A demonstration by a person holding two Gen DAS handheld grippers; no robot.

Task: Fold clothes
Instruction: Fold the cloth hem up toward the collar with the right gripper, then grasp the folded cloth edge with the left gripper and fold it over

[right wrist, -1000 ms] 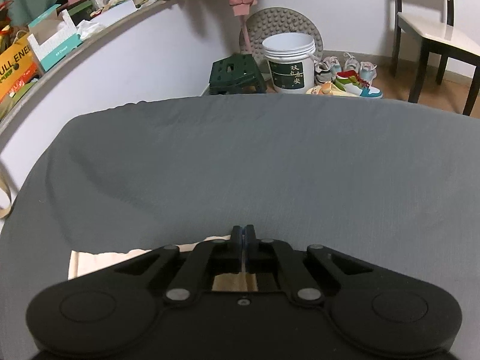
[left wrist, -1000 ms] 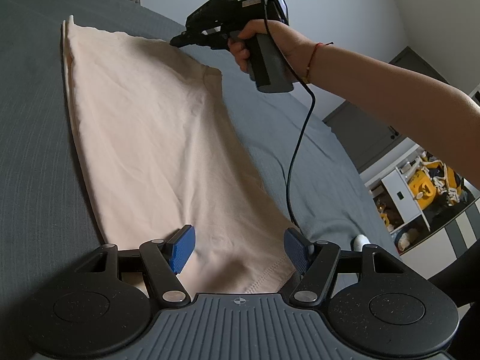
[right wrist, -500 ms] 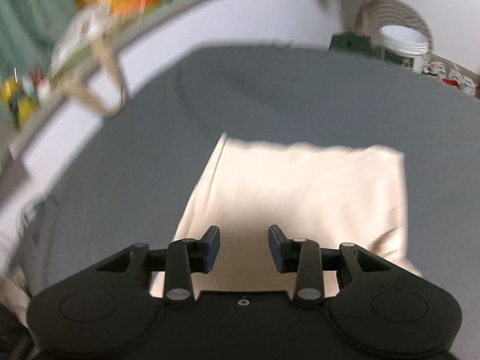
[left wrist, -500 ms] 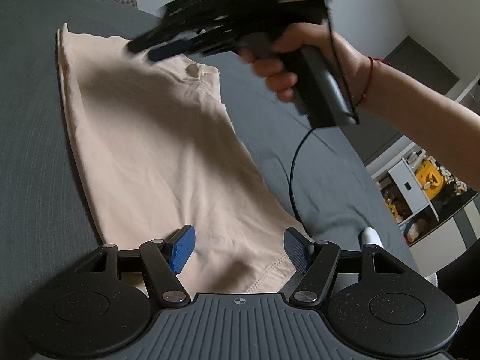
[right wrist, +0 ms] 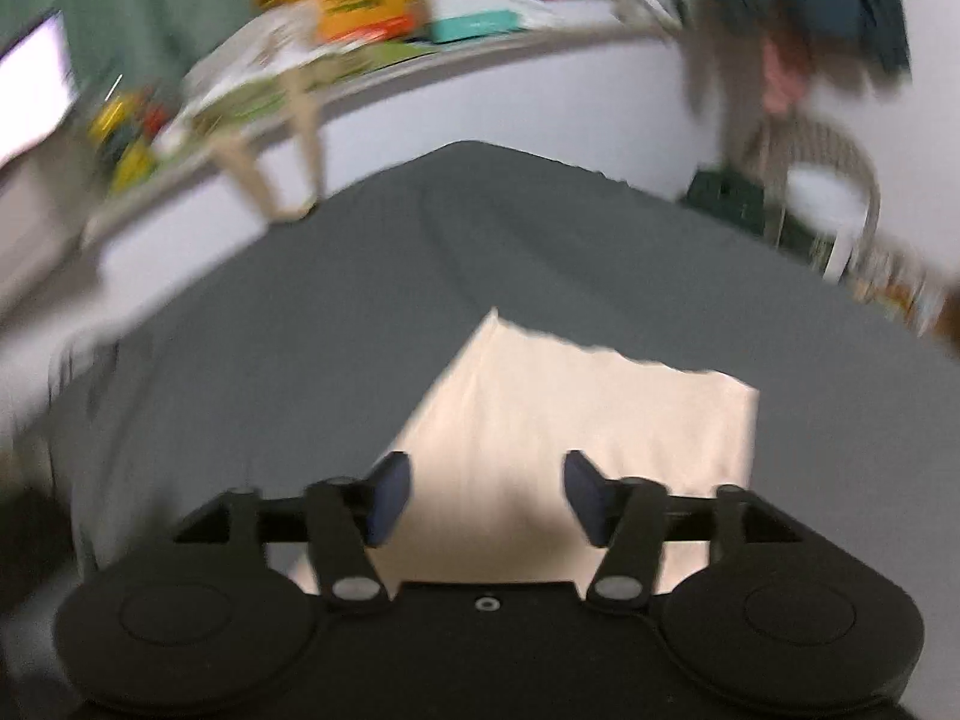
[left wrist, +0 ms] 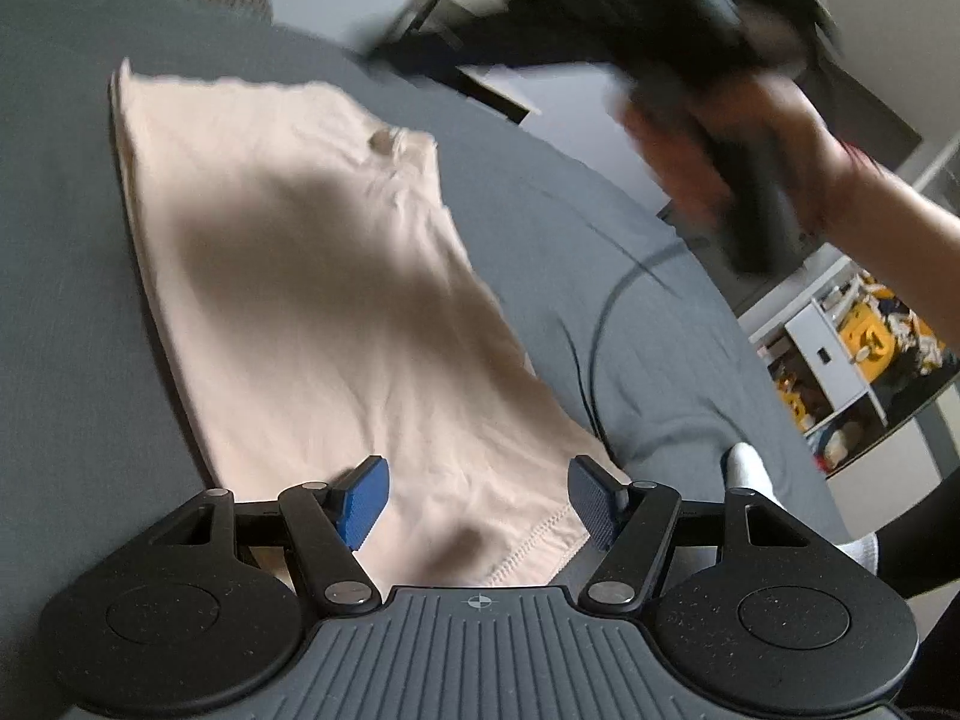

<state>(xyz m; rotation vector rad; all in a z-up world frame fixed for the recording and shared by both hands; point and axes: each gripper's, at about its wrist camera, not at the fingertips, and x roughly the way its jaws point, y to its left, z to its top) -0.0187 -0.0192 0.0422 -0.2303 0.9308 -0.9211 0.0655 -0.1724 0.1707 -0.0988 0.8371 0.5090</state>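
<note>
in the left wrist view, the black handheld right gripper (left wrist: 600,54) and the hand (left wrist: 708,180) around its grip are smeared by motion, so finger positions cannot be read there. the near hem of the pale peach folded garment (left wrist: 312,300) is covered by the gripper body at the bottom. in the right wrist view, the cluttered white shelf of coloured boxes (right wrist: 360,18) is blurred beyond reading, and the garment's near end is hidden behind the black housing.

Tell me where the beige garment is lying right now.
The beige garment lies flat on the grey bed cover, left of centre in the left wrist view, its hem between the open left gripper fingers.
</note>
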